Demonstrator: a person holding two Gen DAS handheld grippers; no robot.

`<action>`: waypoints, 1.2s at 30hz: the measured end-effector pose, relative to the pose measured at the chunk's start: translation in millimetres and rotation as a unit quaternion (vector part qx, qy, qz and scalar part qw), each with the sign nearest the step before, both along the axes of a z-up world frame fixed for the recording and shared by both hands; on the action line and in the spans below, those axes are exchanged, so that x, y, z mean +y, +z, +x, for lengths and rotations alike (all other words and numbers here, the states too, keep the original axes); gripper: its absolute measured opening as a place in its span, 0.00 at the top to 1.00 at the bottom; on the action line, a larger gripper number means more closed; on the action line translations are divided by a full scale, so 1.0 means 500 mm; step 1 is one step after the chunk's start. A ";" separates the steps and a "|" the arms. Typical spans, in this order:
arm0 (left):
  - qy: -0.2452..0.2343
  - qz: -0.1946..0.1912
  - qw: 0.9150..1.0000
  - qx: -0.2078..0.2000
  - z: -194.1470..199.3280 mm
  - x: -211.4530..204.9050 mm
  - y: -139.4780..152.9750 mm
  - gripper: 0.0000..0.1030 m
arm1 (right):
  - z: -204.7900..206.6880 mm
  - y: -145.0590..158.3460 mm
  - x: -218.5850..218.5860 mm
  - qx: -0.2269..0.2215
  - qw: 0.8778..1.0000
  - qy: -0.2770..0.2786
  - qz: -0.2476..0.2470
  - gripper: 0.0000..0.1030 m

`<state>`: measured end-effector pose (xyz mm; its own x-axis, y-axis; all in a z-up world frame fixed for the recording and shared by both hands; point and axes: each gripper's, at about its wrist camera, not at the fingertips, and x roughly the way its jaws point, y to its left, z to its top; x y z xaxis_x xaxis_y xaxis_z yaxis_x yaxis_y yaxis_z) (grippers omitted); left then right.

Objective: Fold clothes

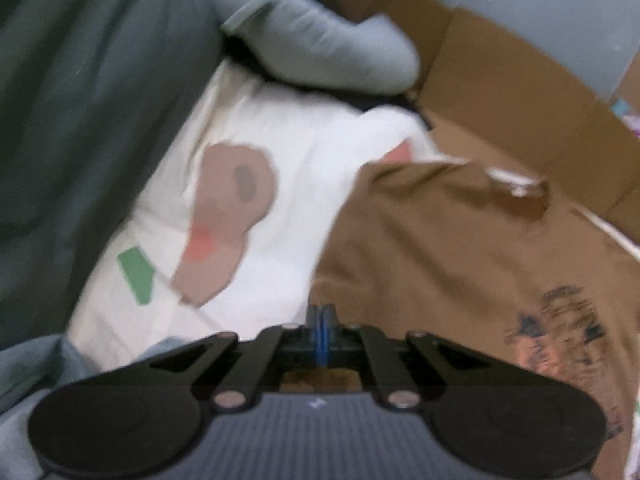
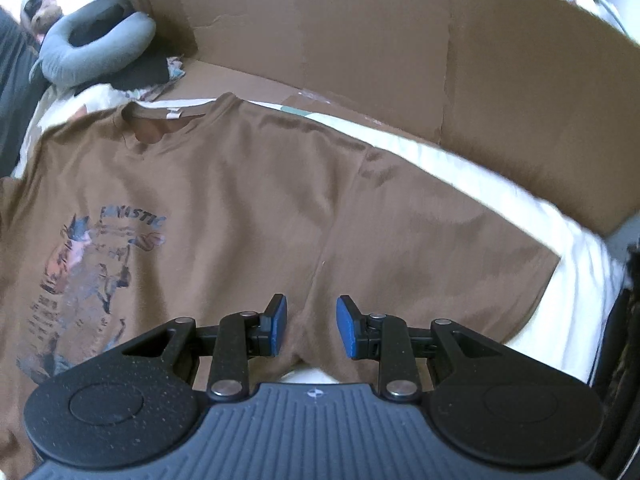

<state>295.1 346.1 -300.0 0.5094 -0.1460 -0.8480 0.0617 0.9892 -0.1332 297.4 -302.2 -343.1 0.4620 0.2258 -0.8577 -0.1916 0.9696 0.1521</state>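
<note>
- A flattened cardboard sheet [image 2: 380, 60] stands up beyond the right tongs [image 2: 311, 326], past the far edge of the brown T-shirt [image 2: 248, 184].
- A grey neck pillow [image 2: 80, 56] lies far off to the left of the right tongs, with dark cloth in its hollow; the same pillow [image 1: 312, 40] sits ahead of the left tongs [image 1: 321, 322].
- A dark green blanket [image 1: 88, 112] fills the left side of the left wrist view, well to the left of those tongs.
- A white bed sheet [image 1: 280, 216] with brown, pink and green prints lies ahead and to the left of the left tongs; the shirt rests on it.
- The T-shirt lies spread flat, front up, its graphic print [image 2: 96, 276] to the left of the right tongs and its collar [image 2: 160, 120] ahead of them.
- The right tongs stand partly open over the shirt near the underarm seam, with a raised pucker of cloth between the blue pads [image 2: 280, 324]; whether the pads press it I cannot tell.
- The left tongs are closed, pads together, at the shirt's left edge; whether cloth is pinched I cannot tell, as the view is blurred.
- The shirt [image 1: 460, 260] spreads to the right of the left tongs.
</note>
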 end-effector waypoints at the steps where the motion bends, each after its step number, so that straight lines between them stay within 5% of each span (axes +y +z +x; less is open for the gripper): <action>1: -0.003 -0.006 1.000 -0.005 0.001 -0.010 0.009 0.99 | -0.004 0.000 -0.003 -0.003 1.000 -0.008 0.009 0.66; 7: -0.033 -0.044 0.998 -0.011 0.005 -0.104 0.023 0.99 | -0.025 -0.017 0.011 -0.006 1.000 -0.006 0.024 0.64; 12: -0.056 -0.085 0.995 0.022 0.003 -0.180 -0.022 0.97 | -0.031 -0.028 0.021 0.001 1.000 0.000 0.031 0.64; 14: -0.067 -0.094 0.993 0.035 0.000 -0.202 -0.042 0.80 | -0.030 -0.029 0.020 0.000 1.000 0.000 0.032 0.64; 16: -0.078 -0.094 0.992 0.039 -0.006 -0.215 -0.050 0.70 | -0.028 -0.029 0.018 0.000 0.999 -0.002 0.033 0.64; 20: -0.077 -0.086 0.992 0.044 -0.014 -0.208 -0.049 0.69 | -0.029 -0.035 0.019 0.001 1.000 0.005 0.031 0.64; 26: -0.028 -0.045 0.998 0.031 -0.020 -0.150 -0.023 0.57 | -0.035 -0.045 0.019 0.007 0.999 0.009 0.030 0.64; 36: 0.033 -0.032 0.997 0.065 -0.025 -0.098 -0.076 0.60 | -0.042 -0.043 0.020 0.006 0.999 0.017 0.028 0.64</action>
<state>282.7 297.3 -337.9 0.4056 -0.1723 -0.8977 -0.0244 0.9797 -0.1991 276.4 -292.1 -364.5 0.4422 0.2885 -0.8493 -0.2218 0.9526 0.2081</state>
